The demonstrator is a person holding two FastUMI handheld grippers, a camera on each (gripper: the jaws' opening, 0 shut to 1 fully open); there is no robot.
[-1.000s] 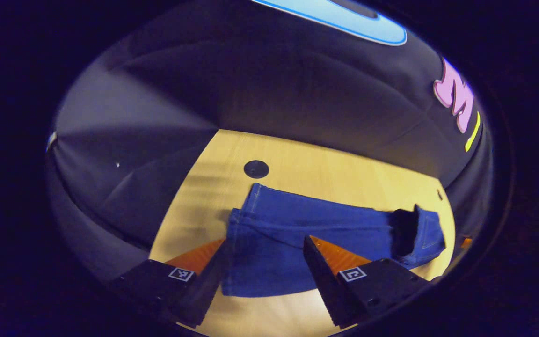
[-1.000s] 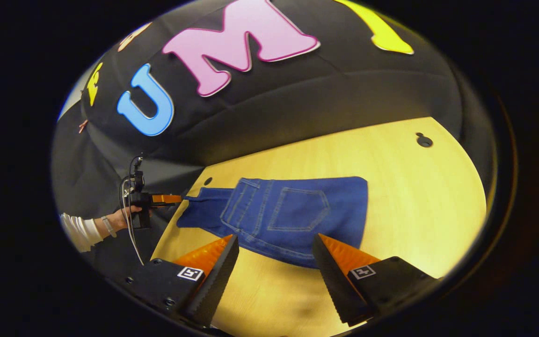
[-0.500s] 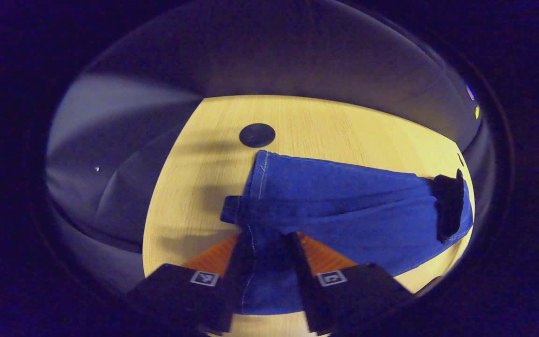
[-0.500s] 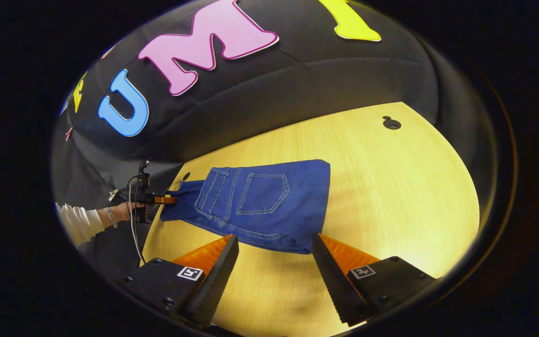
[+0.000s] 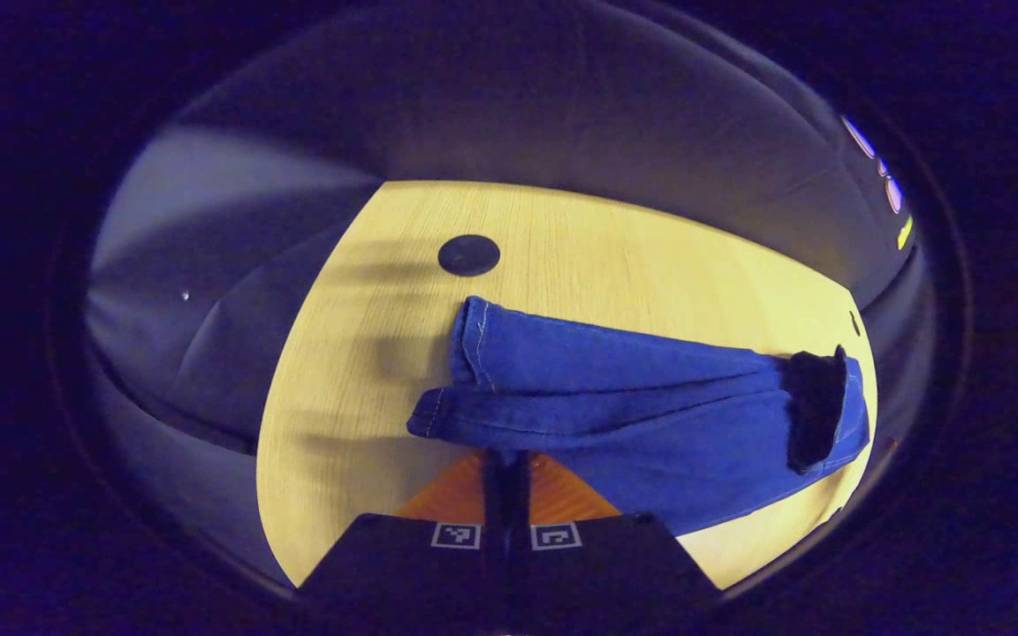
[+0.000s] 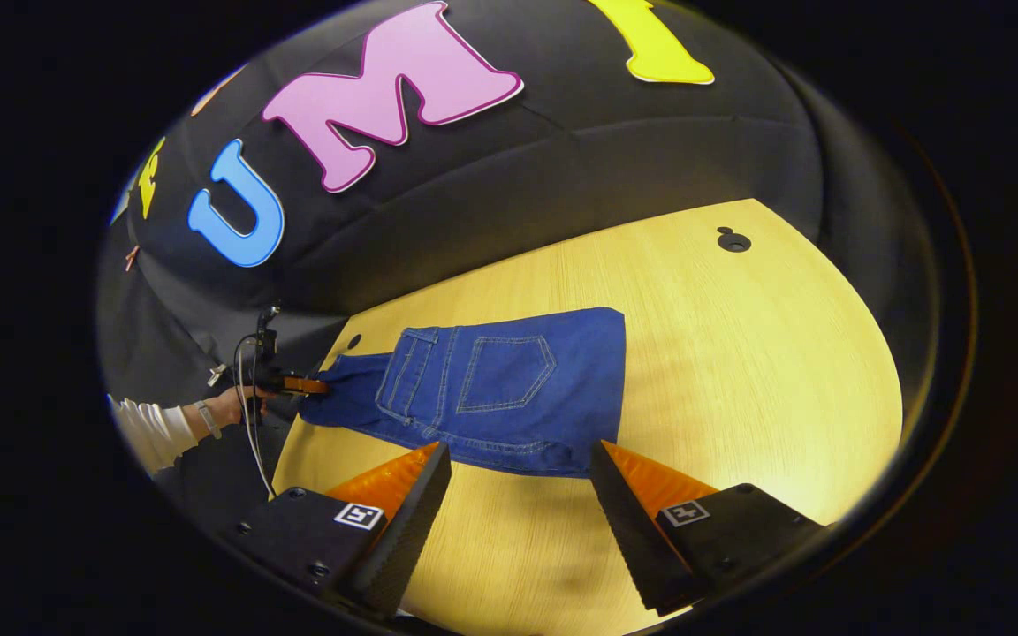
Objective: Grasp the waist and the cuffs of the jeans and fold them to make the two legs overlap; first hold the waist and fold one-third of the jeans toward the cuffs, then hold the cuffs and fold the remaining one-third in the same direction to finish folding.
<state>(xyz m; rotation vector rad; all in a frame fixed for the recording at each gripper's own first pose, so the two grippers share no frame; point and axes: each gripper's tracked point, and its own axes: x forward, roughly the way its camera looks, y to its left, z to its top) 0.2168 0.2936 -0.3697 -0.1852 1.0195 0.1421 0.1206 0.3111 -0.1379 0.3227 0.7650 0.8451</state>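
The blue jeans (image 5: 650,406) lie on the wooden table (image 5: 615,247) with the legs overlapped. In the left gripper view the two cuffs (image 5: 452,389) are at the left and a dark opening shows at the far right end. My left gripper (image 5: 506,464) is shut on the near edge of the jeans by the cuffs. In the right gripper view the jeans (image 6: 491,389) show a back pocket on the folded waist part, and the left gripper (image 6: 301,385) grips their far left end. My right gripper (image 6: 520,452) hovers open just in front of the jeans, holding nothing.
A black round grommet (image 5: 468,254) sits in the table behind the cuffs, and another grommet (image 6: 733,239) lies at the table's far right. A hand with a white sleeve (image 6: 160,431) holds the left gripper at the table's left edge. Black cloth walls surround the table (image 6: 756,371).
My left gripper has come down onto the cuff end and its fingers have shut on the denim. The right gripper has stayed open and backed off the jeans a little.
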